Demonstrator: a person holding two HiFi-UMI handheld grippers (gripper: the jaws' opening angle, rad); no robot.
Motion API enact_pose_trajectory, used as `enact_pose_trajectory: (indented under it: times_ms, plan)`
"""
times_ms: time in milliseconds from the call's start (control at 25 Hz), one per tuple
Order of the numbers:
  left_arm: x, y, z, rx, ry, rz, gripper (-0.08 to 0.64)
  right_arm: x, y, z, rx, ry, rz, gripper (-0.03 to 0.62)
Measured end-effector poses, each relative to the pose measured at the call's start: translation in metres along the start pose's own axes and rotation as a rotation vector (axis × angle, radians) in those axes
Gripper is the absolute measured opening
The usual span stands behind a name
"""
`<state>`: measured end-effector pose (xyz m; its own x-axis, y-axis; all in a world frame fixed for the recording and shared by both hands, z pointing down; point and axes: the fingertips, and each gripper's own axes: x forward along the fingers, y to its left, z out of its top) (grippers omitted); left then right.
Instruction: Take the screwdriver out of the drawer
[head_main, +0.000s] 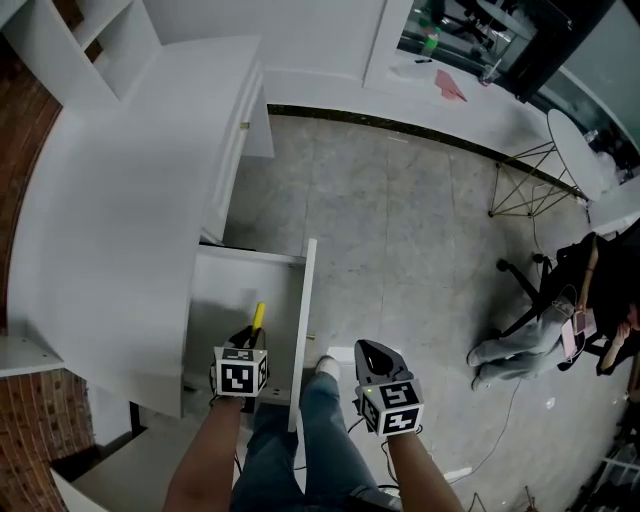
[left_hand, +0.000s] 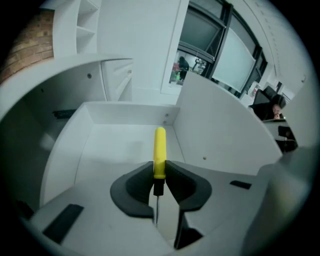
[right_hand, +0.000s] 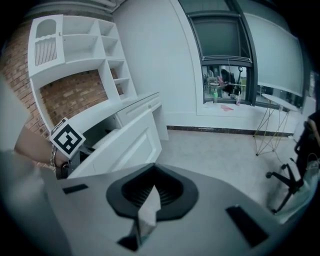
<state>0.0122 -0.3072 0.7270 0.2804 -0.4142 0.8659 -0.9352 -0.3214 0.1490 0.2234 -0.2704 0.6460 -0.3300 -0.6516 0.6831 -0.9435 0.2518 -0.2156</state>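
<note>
The screwdriver (left_hand: 159, 148) has a yellow handle and a thin metal shaft. My left gripper (left_hand: 159, 169) is shut on the lower end of the handle, which points away from me over the open white drawer (left_hand: 107, 145). The shaft runs back between the jaws. In the head view the left gripper (head_main: 245, 338) hangs above the drawer (head_main: 215, 300) with the screwdriver (head_main: 258, 315) sticking out ahead of it. My right gripper (head_main: 372, 352) is over the floor to the right of the drawer. Its jaws (right_hand: 152, 189) are shut with nothing between them.
The drawer front panel (head_main: 305, 320) juts out between my two grippers. A white desk (head_main: 110, 200) and shelves (right_hand: 75, 45) are on the left, with brick wall behind. To the right are a seated person (head_main: 590, 320), a black chair base (head_main: 525, 290) and a wire-legged table (head_main: 570, 150).
</note>
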Motion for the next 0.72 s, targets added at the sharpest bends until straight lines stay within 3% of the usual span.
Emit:
enact_pose_trajectory:
  times_ms: [240, 720]
  plan:
    - [-0.059, -0.015, 0.033, 0.003, -0.132, -0.03, 0.083, -0.03, 0.025, 0.036, -0.046, -0.073, 0.008, 0.011]
    - [-0.188, -0.034, 0.092, -0.001, -0.418, -0.103, 0.081, -0.093, 0.067, 0.125, -0.228, -0.249, 0.002, 0.011]
